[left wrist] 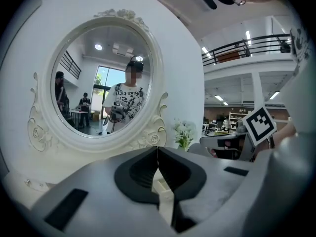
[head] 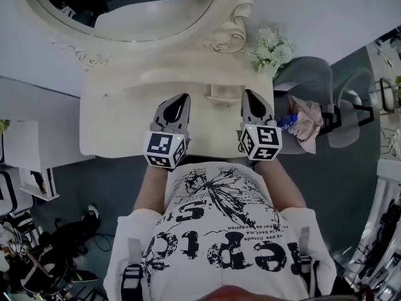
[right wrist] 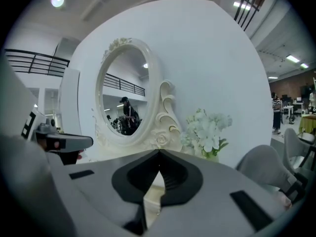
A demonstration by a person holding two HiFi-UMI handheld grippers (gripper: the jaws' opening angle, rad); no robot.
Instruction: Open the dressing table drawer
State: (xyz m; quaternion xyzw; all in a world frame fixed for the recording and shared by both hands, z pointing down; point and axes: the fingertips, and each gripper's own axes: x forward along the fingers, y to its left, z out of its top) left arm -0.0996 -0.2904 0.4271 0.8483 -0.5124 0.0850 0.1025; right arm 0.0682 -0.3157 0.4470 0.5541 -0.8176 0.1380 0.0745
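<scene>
Left gripper (head: 183, 99): jaws clenched tip to tip, nothing between them. Right gripper (head: 249, 94): same condition, empty. Both are held above the top of the dressing table (head: 113, 127). A small drawer (head: 223, 96) sits between the two tips, nearer the right gripper; how far it is open cannot be told. Beyond the tips stands the oval mirror (head: 125, 5). Flowers (head: 270, 50) stand ahead and to the right of the right gripper.
</scene>
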